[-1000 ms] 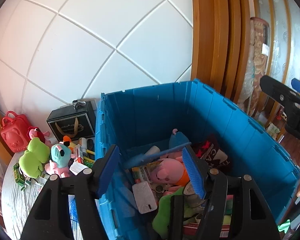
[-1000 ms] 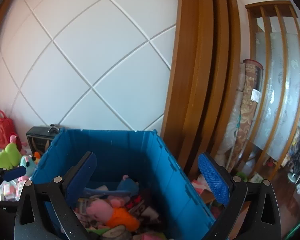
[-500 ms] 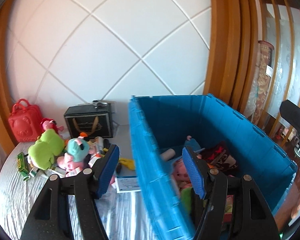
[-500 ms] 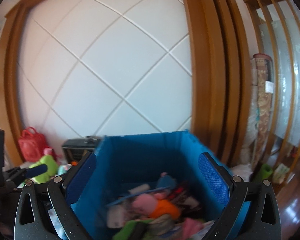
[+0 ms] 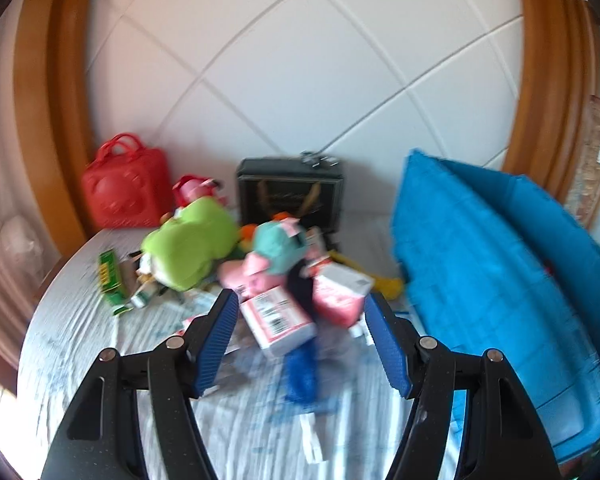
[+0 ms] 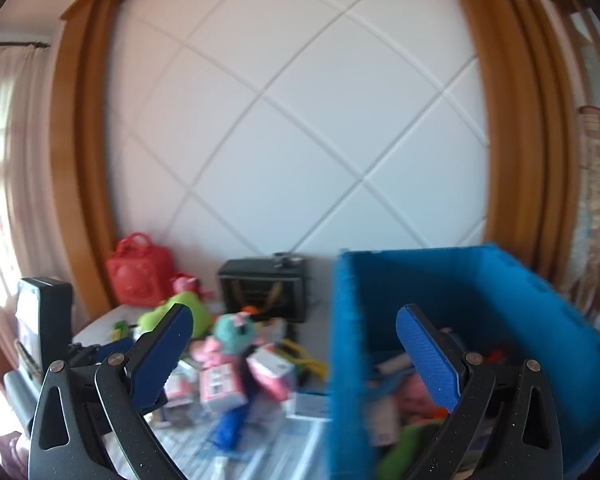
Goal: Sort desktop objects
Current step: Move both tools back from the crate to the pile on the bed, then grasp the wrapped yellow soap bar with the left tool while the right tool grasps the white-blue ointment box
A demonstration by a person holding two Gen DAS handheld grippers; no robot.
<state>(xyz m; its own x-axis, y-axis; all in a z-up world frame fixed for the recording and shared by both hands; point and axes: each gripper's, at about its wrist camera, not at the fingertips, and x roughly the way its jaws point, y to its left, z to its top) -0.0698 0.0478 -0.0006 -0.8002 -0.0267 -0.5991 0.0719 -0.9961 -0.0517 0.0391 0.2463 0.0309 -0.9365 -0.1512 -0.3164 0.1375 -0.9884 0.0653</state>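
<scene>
Desktop objects lie in a pile on the table (image 5: pixel 80 344), in the middle of the left wrist view, straight ahead of the left gripper (image 5: pixel 298 344) and between the lines of its two blue pads. Nearest to the jaws: a blue soft thing (image 5: pixel 300 372) flat on the cloth, long axis running away from the camera, low centre of the frame. Just behind it, a pink-and-white box (image 5: pixel 278 320) with a barcode, tilted, long axis going from upper left to lower right, and beside it on the right a second pink box (image 5: pixel 340 292). Further back, a teal-and-pink plush (image 5: pixel 276 252), then a green plush (image 5: pixel 192 244) to the left, then a black gift box (image 5: pixel 290 196) and a red bag (image 5: pixel 126 184) against the wall. Blue crate (image 5: pixel 500 272) at the right side, well filled as seen in the right wrist view. Left jaws stand wide apart, nothing between the pads. Right gripper (image 6: pixel 294 356) also wide apart and empty, its right finger in front of the crate wall (image 6: pixel 348 360), the pile at its lower left. Probably the left hand is the nearer one to the barcode box; a grasp across its short side seems best, so a small turn of the wrist may be needed. Blur makes small items hard to tell.
</scene>
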